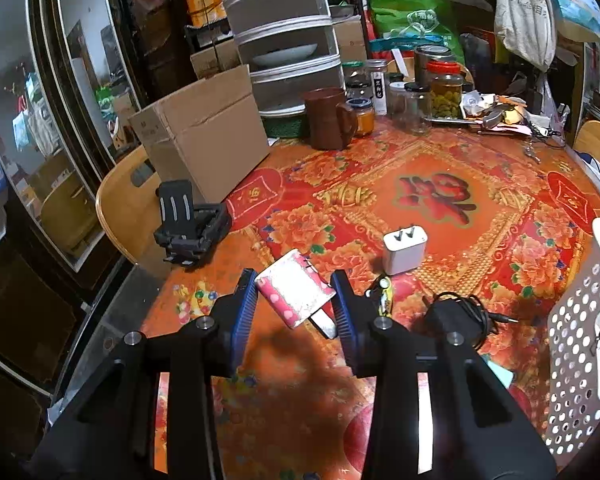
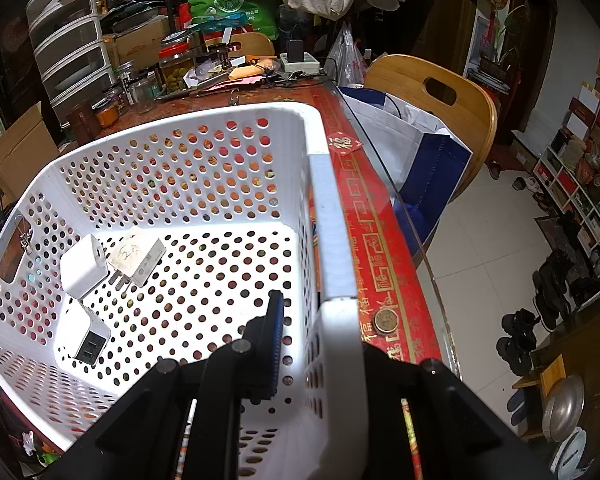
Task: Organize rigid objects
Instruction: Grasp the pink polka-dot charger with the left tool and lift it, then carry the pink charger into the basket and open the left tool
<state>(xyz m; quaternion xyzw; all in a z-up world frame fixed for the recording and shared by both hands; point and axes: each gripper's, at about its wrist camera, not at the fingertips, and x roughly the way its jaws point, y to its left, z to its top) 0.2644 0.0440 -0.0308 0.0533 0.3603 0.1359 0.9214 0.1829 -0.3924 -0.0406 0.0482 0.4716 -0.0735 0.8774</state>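
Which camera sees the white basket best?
The right wrist view. There the white basket fills most of the picture, showing its holed walls, its floor and three white chargers inside, with the right gripper straddling its rim. The left wrist view catches only one holed wall at its right edge.

Your left hand-held gripper point(image 1: 296, 300) is matte black with angular linkage arms, round silver screw heads at the joints, and ribbed blue pads point(image 1: 244, 312) lining both fingers. Your right hand-held gripper point(image 2: 312, 344) has the same black frame, silver screws and blue pad.
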